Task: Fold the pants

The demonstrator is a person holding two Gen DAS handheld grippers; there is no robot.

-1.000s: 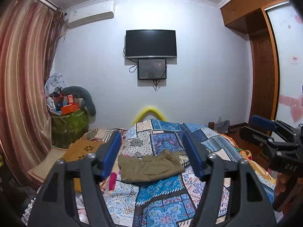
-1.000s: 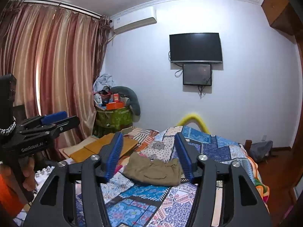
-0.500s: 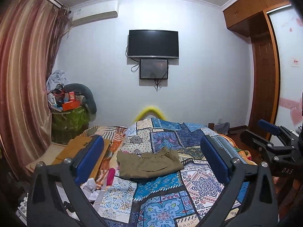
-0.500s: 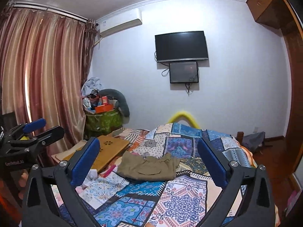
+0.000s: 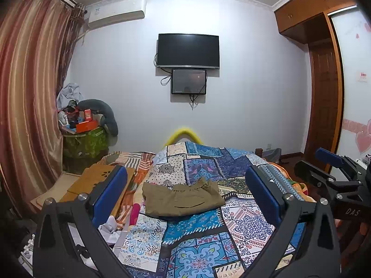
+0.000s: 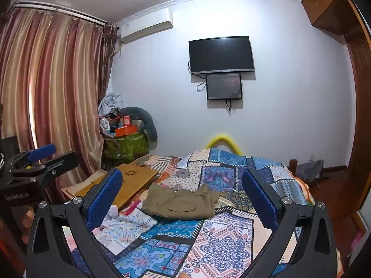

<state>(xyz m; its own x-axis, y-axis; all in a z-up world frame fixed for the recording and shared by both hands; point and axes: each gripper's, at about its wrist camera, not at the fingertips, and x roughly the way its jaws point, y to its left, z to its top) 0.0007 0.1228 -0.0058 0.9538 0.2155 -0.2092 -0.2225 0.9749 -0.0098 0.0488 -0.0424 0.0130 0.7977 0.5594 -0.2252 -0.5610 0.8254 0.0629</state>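
Olive-brown pants (image 5: pixel 182 198) lie folded in a compact bundle on the patchwork quilt (image 5: pixel 208 243) in the middle of the bed. They also show in the right wrist view (image 6: pixel 182 202). My left gripper (image 5: pixel 185 197) is open and empty, held above the bed well short of the pants. My right gripper (image 6: pixel 182 199) is open and empty too, at a similar distance. The right gripper also shows at the right edge of the left wrist view (image 5: pixel 334 173), and the left gripper at the left edge of the right wrist view (image 6: pixel 39 162).
A wooden lap tray (image 6: pixel 132 180) lies left of the pants on the bed. A green basket piled with clutter (image 5: pixel 84 139) stands by the curtain (image 5: pixel 27 104). A TV (image 5: pixel 188 51) hangs on the far wall. A wooden wardrobe (image 5: pixel 324 92) is at right.
Both grippers opened wide, from narrow a second ago. Both views shifted slightly, and the pants stayed in place on the quilt.
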